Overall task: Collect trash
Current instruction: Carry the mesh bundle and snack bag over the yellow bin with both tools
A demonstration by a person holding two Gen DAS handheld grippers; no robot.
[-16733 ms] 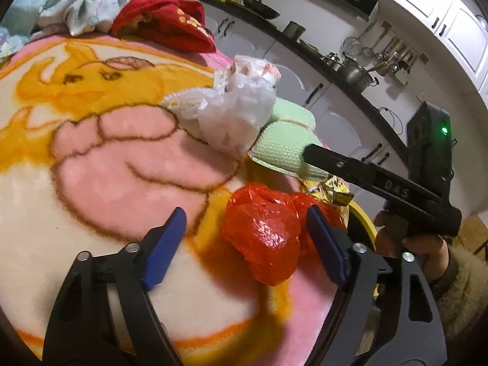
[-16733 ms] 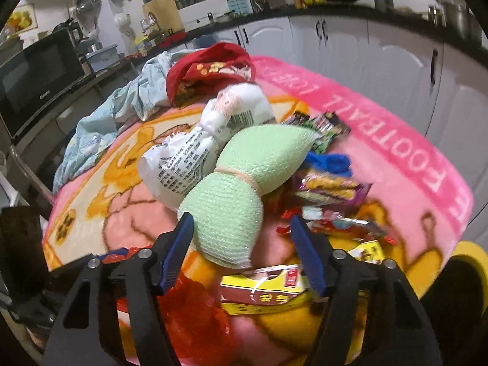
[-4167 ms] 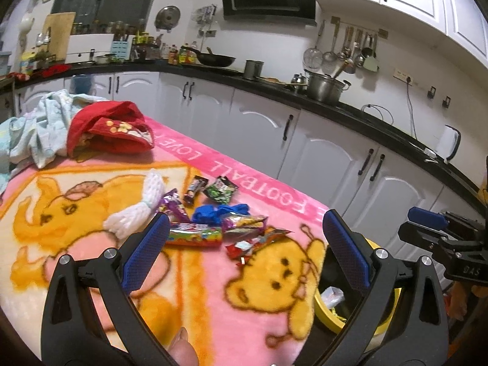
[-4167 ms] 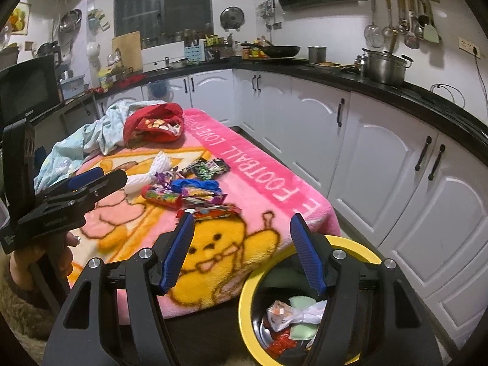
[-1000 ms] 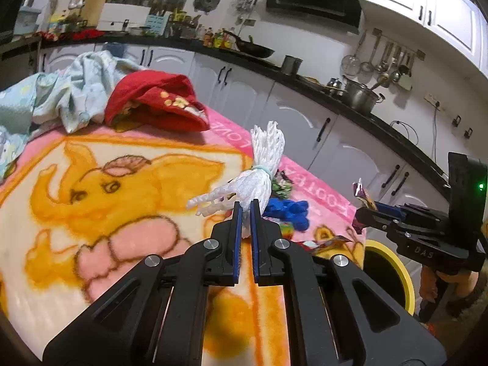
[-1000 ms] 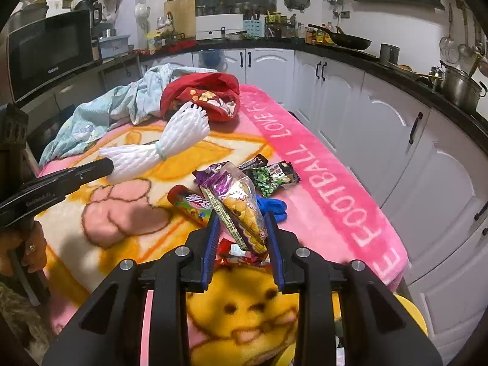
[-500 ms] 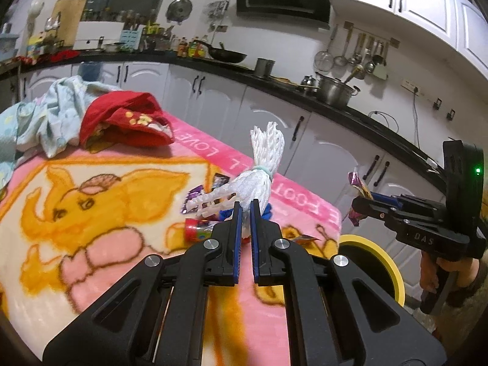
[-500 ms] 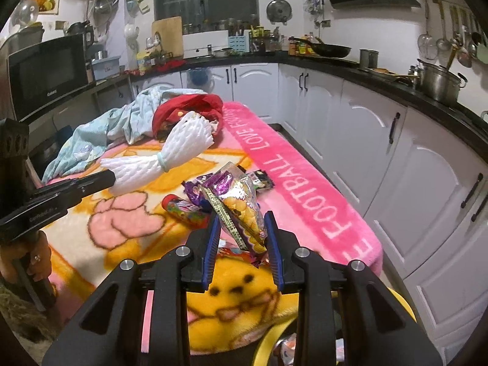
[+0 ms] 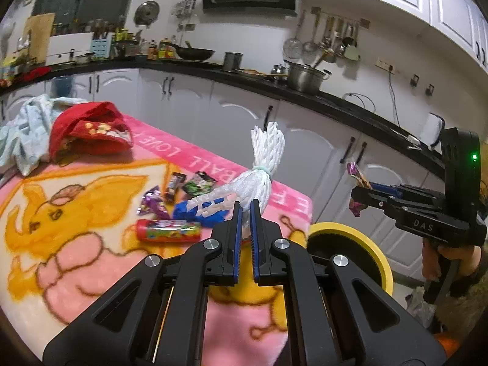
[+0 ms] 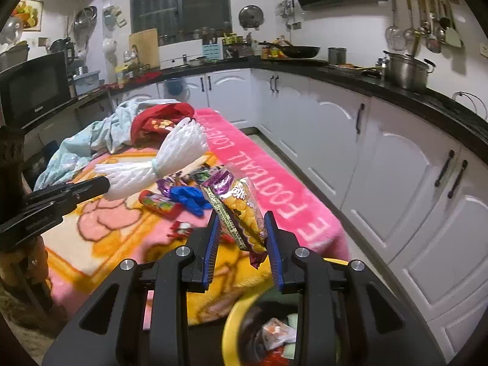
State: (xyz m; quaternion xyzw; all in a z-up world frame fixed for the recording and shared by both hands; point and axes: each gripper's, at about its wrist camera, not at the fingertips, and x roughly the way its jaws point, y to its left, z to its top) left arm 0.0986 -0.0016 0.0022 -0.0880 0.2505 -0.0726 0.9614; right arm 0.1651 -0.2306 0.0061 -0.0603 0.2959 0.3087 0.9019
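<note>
My left gripper [image 9: 246,210] is shut on one end of a white foam net [image 9: 259,180], which is lifted above the pink blanket-covered table [image 9: 76,262]. My right gripper [image 10: 241,225] is shut on a purple-and-yellow snack packet [image 10: 241,204], held over the table's near corner, just above the yellow-rimmed bin [image 10: 235,317]. In the left wrist view the bin [image 9: 350,244] stands on the floor beyond the table corner, with the right gripper [image 9: 360,189] and its packet above it. A red tube wrapper [image 9: 167,230], a blue crumpled piece [image 9: 189,210] and small wrappers [image 9: 152,201] lie on the blanket.
A red cloth [image 9: 85,128] and a pale blue cloth [image 9: 24,128] are heaped at the table's far end. White cabinets [image 10: 396,183] under a black counter run close along the right side. Trash lies inside the bin [image 10: 277,332]. A hand [image 9: 439,262] holds the right gripper.
Both grippers have drawn back from the middle of the table toward its corner and the bin, rising slightly, each keeping its load. The bin now shows larger in both views.
</note>
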